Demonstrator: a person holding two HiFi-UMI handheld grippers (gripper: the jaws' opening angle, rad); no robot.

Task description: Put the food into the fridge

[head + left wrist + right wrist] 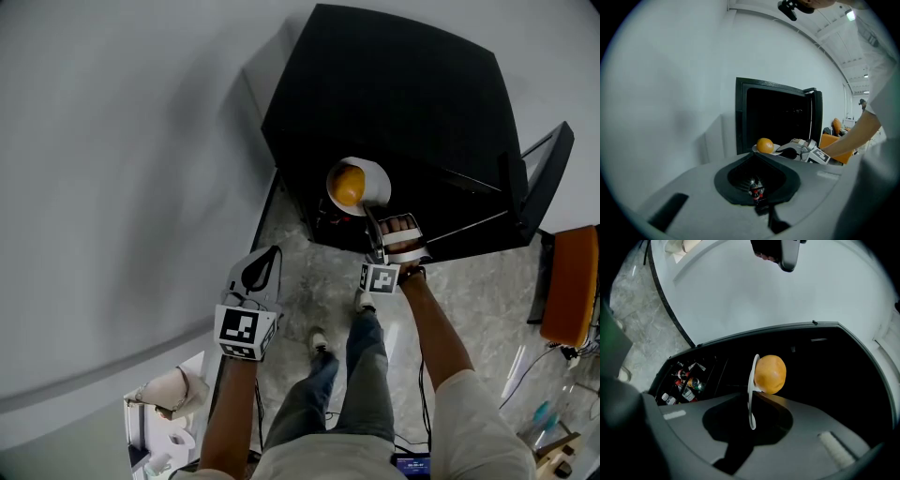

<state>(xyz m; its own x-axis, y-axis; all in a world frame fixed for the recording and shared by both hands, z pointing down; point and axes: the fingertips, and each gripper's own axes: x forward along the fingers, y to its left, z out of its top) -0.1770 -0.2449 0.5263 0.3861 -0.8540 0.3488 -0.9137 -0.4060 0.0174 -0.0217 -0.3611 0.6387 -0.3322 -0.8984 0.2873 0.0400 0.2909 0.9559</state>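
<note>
An orange point(347, 185) lies on a small white plate point(367, 172). My right gripper point(375, 223) is shut on the plate's near rim and holds it in front of the open black fridge point(394, 103). In the right gripper view the plate point(752, 394) shows edge-on between the jaws, with the orange point(770, 374) against the fridge's dark inside point(825, 362). My left gripper point(267, 258) hangs to the left by the white wall, shut with nothing in it. The left gripper view shows the fridge point(778, 117), the orange point(765, 145) and the right gripper point(806, 151) ahead.
The fridge door point(539, 178) stands open at the right. Its shelf point(684, 380) holds several bottles and cans. An orange chair point(570, 300) stands beyond the door. A small table point(164, 394) with white items is at lower left. My shoes stand on the marble floor point(300, 281).
</note>
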